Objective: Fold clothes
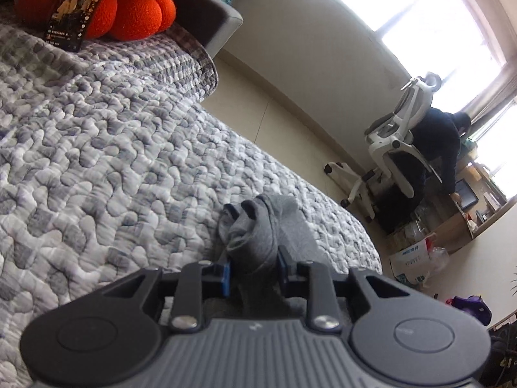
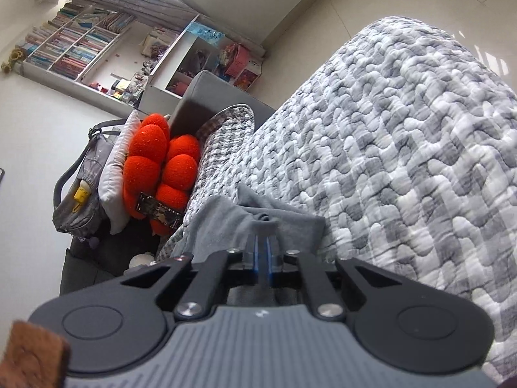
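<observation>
Left wrist view: we see the left gripper (image 1: 253, 266) with its jaws clamped on a bunched fold of the grey garment (image 1: 258, 232); the cloth fills the gap between the blue pads and rises in a crumpled ridge beyond the fingertips. The garment sits just above the quilted bedspread (image 1: 113, 148), near the edge of the bed. At upper left lie an orange cushion (image 1: 129, 9) and a dark booklet (image 1: 80, 3) leaning on it; at far right a person (image 1: 436, 148) bends over a desk beside a white office chair (image 1: 397, 135)

Right wrist view: we see the right gripper (image 2: 262, 229) with its jaws drawn nearly together, pinching a thin edge of the same grey garment (image 2: 223, 223), which spreads leftward from the tips as a flatter, loosely creased sheet over the bedspread (image 2: 404, 148). The cushion (image 2: 158, 165) and a grey bag (image 2: 80, 194) stand behind it, with a bookshelf (image 2: 80, 45) on the wall

Progress, as we judge it: both grippers hold the cloth, one on a thick bunch and one on an edge, so the garment is in mid-handling and is not lying as a neat, flat, folded packet. We see layers and creases, but cannot tell how many folds they represent. What is left, as far as these views show, is to bring the held parts down into a squared, flattened stack on the bed and let go
</observation>
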`<state>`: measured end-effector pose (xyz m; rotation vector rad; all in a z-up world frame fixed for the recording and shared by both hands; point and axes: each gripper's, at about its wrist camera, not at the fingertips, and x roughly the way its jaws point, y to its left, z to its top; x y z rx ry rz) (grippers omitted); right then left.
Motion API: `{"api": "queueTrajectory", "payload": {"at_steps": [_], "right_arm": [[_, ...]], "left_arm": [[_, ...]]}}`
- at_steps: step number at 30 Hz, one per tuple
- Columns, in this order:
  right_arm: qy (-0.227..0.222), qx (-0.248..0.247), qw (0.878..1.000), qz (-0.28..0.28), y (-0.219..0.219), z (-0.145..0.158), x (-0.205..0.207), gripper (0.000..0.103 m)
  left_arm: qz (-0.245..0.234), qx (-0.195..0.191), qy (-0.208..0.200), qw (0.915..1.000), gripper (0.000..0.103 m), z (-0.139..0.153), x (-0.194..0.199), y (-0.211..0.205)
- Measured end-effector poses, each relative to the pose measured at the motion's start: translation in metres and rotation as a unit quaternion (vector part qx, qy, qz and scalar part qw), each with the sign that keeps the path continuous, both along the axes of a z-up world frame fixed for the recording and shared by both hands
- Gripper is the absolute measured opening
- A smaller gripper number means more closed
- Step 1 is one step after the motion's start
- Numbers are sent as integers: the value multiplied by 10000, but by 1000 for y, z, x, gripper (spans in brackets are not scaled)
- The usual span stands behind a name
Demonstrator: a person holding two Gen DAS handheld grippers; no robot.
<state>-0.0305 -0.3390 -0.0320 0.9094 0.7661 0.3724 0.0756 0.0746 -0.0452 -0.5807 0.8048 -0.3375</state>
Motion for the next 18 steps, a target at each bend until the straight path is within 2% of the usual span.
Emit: {"api": "queueTrajectory", "payload": {"at_steps": [2, 4, 5, 6, 7, 8, 13, 18], "right_arm": [[-11, -66, 10000, -72, 3, -1, -2, 15], [-22, -133, 9998, -143, 6, -2, -5, 17], [-28, -166, 9997, -179, 7, -3, -6, 17], [-33, -199, 9996, -215, 9, -3, -7, 27], [-39, -233, 9994, -250, 10, -4, -8, 51], [-44, -266, 9992, -286, 11, -4, -10, 60], [-169, -471, 9980, -376, 24, -3, -10, 61], [-394, -883, 9949, -297, 47, -1, -6, 57]], "left_arm": [[-169, 120, 56, 9998, 30, -1, 7, 4], [-337, 400, -184, 9985, 42, 7, 11, 5], [-374, 588, -360, 9969, 44, 12, 13, 4], [-455, 694, -484, 9954, 48, 16, 17, 2], [-537, 799, -608, 9935, 53, 21, 21, 0], [-621, 901, -726, 9913, 55, 25, 25, -2], [-1088, 1118, -817, 9844, 56, 20, 56, -14], [-1457, 1026, -685, 9816, 53, 2, 82, -24]]}}
